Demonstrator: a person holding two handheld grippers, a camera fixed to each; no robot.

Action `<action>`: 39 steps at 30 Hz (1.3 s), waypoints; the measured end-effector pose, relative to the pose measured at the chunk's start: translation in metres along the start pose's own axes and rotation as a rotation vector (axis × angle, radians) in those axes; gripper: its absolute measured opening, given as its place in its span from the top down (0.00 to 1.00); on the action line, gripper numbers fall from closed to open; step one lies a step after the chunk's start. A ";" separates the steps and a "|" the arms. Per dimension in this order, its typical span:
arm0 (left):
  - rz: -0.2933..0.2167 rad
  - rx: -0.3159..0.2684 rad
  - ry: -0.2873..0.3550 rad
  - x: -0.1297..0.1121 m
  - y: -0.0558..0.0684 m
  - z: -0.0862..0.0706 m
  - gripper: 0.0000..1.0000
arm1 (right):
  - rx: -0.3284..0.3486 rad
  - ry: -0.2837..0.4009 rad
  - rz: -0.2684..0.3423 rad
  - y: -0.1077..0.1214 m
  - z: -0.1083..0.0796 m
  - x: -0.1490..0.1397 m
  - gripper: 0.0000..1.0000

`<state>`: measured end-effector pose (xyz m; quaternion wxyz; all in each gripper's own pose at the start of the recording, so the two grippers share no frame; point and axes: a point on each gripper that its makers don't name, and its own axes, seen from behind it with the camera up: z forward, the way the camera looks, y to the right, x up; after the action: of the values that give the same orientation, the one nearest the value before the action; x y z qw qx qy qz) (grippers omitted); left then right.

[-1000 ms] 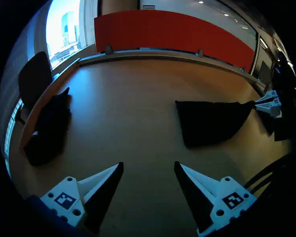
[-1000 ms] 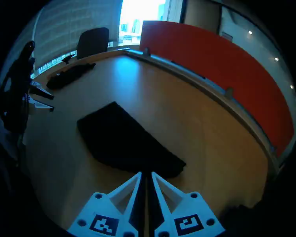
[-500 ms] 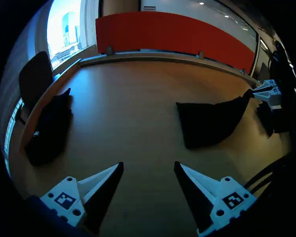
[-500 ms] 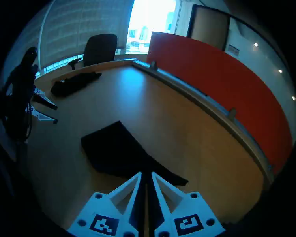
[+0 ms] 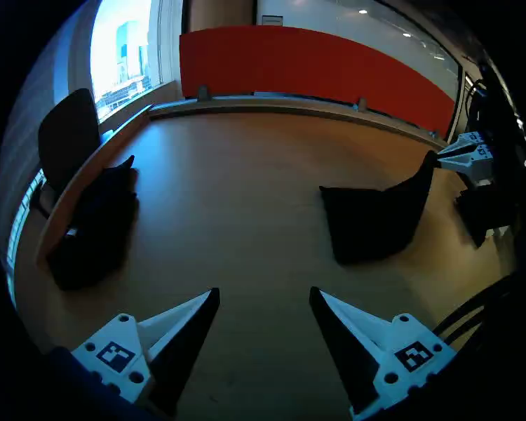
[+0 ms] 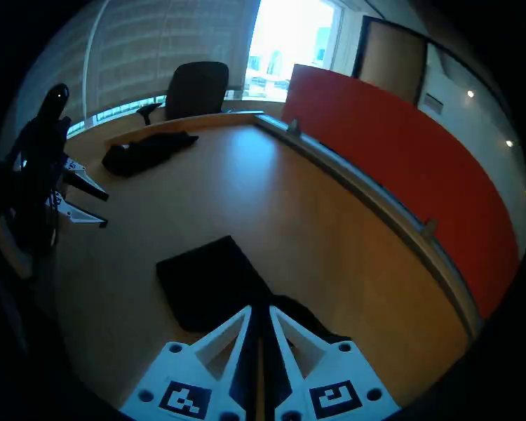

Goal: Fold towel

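Pinching a towel [image 6: 205,281] corner, the right tool [image 6: 259,312] holds it raised.

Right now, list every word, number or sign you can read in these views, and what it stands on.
None can be read.
Wall plaque: too small to read.
Marker squares on the left gripper and on the right gripper, shut on the towel: black-and-white patterns, no letters.
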<state>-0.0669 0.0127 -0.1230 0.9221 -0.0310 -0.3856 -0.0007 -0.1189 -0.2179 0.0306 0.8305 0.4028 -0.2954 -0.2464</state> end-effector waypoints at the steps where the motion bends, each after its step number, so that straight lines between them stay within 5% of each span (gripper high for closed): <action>1: -0.003 -0.001 0.002 0.000 -0.001 -0.001 0.05 | 0.005 0.000 -0.007 -0.002 0.002 0.003 0.92; 12: -0.019 -0.007 0.012 -0.005 -0.003 -0.007 0.05 | 0.048 -0.004 -0.053 -0.021 0.018 0.024 0.92; 21: -0.032 -0.005 0.025 -0.005 -0.008 -0.014 0.05 | 0.125 -0.030 -0.081 -0.057 0.050 0.032 0.92; 31: -0.048 0.010 0.030 -0.012 -0.015 -0.020 0.05 | 0.240 -0.109 -0.029 -0.108 0.100 0.012 0.92; 39: -0.065 0.012 0.030 -0.013 -0.016 -0.019 0.05 | 0.259 -0.139 -0.017 -0.116 0.109 0.003 0.92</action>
<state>-0.0633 -0.0043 -0.1446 0.9276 -0.0129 -0.3723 -0.0287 -0.2121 -0.3418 -0.0086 0.7469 0.4911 -0.3783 -0.2405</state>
